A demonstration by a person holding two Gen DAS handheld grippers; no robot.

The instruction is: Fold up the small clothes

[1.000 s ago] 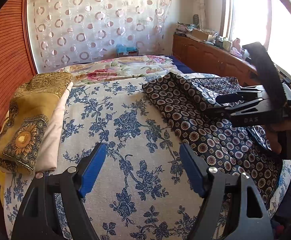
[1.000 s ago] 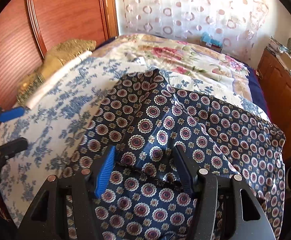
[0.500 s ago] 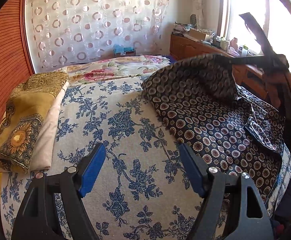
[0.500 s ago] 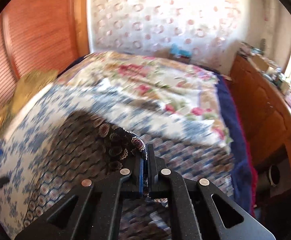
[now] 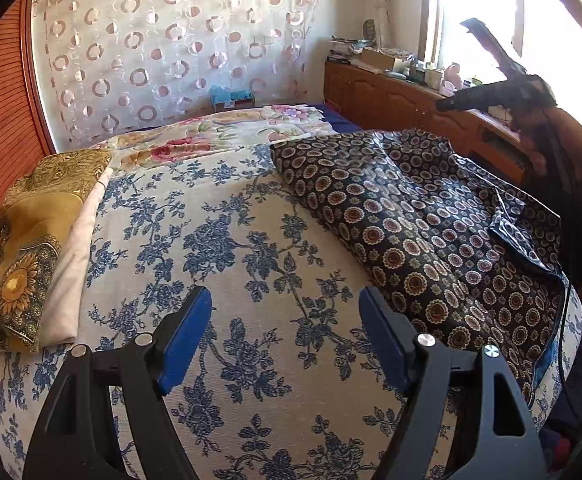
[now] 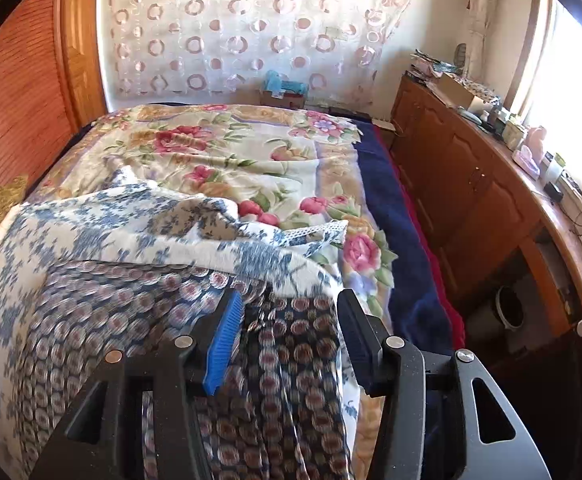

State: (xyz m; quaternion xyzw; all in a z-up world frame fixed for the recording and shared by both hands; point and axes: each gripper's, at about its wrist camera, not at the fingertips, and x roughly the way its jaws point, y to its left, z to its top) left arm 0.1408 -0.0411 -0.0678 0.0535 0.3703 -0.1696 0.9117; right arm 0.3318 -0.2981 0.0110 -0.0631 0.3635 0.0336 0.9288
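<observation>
Your left gripper (image 5: 285, 336) is spread apart, holding nothing, over the blue floral sheet (image 5: 227, 240). The dark medallion-print garment (image 5: 431, 240) lies ahead and to its right on the bed. Your right gripper (image 6: 287, 336) is parted too, raised above the garment's far edge, cloth blurred between its fingers.
</observation>
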